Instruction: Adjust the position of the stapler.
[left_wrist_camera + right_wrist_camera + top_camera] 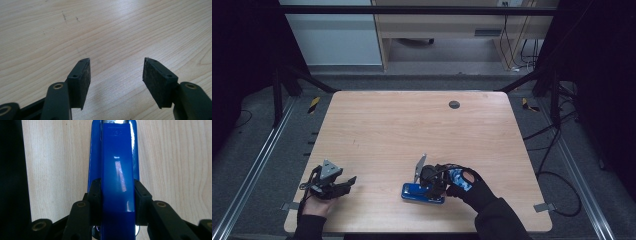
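A blue stapler lies on the wooden table near its front edge, right of centre. My right gripper is shut on it. In the right gripper view the stapler runs straight away from the camera, and both jaws press its two long sides at the near end. My left gripper rests low over the front left corner of the table. In the left gripper view its pads stand wide apart above bare wood, so it is open with nothing between them.
A round grey cable grommet sits in the table near the far edge. Black frame posts and cables flank the table on the floor. A pale wooden desk stands beyond the far side.
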Available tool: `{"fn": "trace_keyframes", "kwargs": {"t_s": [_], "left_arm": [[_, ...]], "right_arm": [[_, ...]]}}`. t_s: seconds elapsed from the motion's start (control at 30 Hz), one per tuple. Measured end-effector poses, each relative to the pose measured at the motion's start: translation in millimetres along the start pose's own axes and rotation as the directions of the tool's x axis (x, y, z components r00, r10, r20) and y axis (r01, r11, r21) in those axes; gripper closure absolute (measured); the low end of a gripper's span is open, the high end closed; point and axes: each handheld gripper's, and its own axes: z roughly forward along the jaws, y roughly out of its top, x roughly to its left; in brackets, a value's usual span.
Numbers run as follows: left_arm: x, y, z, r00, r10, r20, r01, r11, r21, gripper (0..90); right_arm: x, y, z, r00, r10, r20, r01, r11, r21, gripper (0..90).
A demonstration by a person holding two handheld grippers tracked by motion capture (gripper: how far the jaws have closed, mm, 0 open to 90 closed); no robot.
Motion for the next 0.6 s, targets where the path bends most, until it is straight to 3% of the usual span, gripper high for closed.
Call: {"fn": "trace_keyframes", "kwargs": {"t_s": [0.23, 0.6], "left_arm": [[-0.1, 0.0, 0.5, 1.0000, 0.002, 0.002, -0.002, 1.0000, 0.003, 39.2], [-0.6, -0.1, 1.4, 1.0000, 0.002, 0.004, -0.002, 1.0000, 0.005, 39.2]], "right_arm": [[-1.3, -3.8, 7.3, 0.9988, -0.044, -0.024, 0.044, 0.999, 0.016, 65.8], [-5.2, -7.1, 9.7, 0.9971, -0.066, -0.039, 0.067, 0.998, 0.014, 65.8]]}}
